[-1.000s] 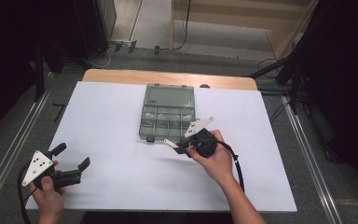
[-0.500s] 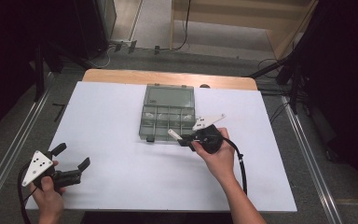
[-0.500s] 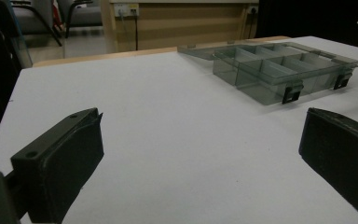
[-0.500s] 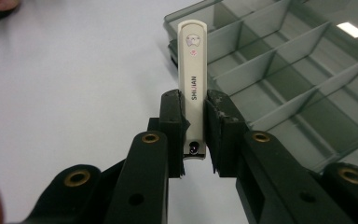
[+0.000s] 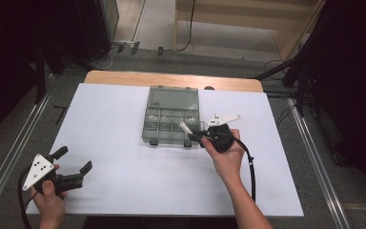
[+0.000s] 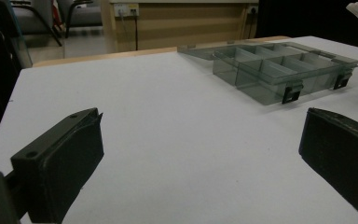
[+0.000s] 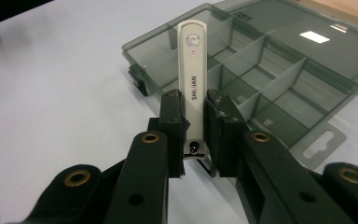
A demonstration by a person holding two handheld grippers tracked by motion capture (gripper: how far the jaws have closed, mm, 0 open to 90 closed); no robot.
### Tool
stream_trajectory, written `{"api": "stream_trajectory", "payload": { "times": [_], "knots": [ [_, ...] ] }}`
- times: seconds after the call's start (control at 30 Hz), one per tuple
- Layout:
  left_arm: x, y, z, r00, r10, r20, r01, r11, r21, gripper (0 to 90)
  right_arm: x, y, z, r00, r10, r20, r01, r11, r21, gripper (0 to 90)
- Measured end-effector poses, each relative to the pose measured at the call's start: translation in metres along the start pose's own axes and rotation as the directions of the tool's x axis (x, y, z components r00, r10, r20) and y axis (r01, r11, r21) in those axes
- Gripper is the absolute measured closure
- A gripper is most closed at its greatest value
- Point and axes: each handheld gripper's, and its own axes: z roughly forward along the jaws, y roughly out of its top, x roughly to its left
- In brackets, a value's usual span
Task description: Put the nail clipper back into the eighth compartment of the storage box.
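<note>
A grey see-through compartment box [image 5: 171, 119] lies open in the middle of the white table, its lid folded back; it also appears in the left gripper view [image 6: 279, 70] and the right gripper view [image 7: 279, 79]. My right gripper [image 7: 195, 119] is shut on a slim white nail clipper [image 7: 192, 70], which points out over the box's near right corner. From above, the clipper [image 5: 186, 127] hangs above the box's front right compartments, held by the right gripper [image 5: 198, 136]. My left gripper [image 5: 71, 160] rests open at the table's near left corner, far from the box, with nothing between its fingers [image 6: 60, 158].
The white sheet [image 5: 124, 167] covers a wooden table whose far edge [image 5: 171, 78] shows. Metal rails [image 5: 14, 148] run along both sides. The right gripper's cable [image 5: 252, 167] trails back beside the forearm. Dark stands and floor cables lie beyond the table.
The right gripper has carried the white clipper forward and slightly right, from in front of the box to above its near right corner. The left gripper has stayed still.
</note>
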Motion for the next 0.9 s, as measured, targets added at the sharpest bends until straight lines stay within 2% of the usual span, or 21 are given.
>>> {"api": "stream_trajectory", "payload": {
  "times": [0.1, 0.23, 0.27, 0.5, 0.57, 0.73, 0.9],
  "knots": [
    [0.0, 0.0, 0.0, 1.0, 0.0, 0.0, 0.0, 1.0, 0.0, 0.0, -0.003, -0.002, 0.001, 0.9994, 0.031, 0.018, -0.03, 0.999, -0.012, 79.2],
    [0.0, 0.0, 0.0, 1.0, -0.001, 0.0, 0.001, 1.0, 0.0, 0.0, -0.005, -0.003, 0.003, 0.9982, 0.046, 0.038, -0.045, 0.999, -0.022, 79.2],
    [0.0, 0.0, 0.0, 1.0, -0.001, 0.0, 0.001, 1.0, -0.001, 0.0, -0.006, -0.005, 0.004, 0.9965, 0.065, 0.052, -0.064, 0.998, -0.03, 79.2],
    [0.0, 0.0, 0.0, 1.0, -0.002, 0.001, 0.002, 1.0, -0.001, 0.0, -0.01, -0.008, 0.008, 0.991, 0.099, 0.09, -0.095, 0.994, -0.045, 79.1],
    [0.0, 0.0, 0.0, 1.0, -0.002, 0.0, 0.002, 1.0, -0.001, 0.0, -0.011, -0.01, 0.01, 0.9869, 0.116, 0.112, -0.11, 0.992, -0.053, 79.1],
    [0.0, 0.0, 0.0, 1.0, -0.001, 0.001, 0.001, 1.0, -0.001, 0.0, -0.018, -0.018, 0.016, 0.9821, 0.149, 0.115, -0.145, 0.988, -0.044, 79.1],
    [0.0, 0.0, 0.0, 1.0, -0.001, 0.0, 0.001, 1.0, -0.001, 0.0, -0.02, -0.022, 0.021, 0.9788, 0.163, 0.124, -0.159, 0.986, -0.04, 79.1]
  ]
}}
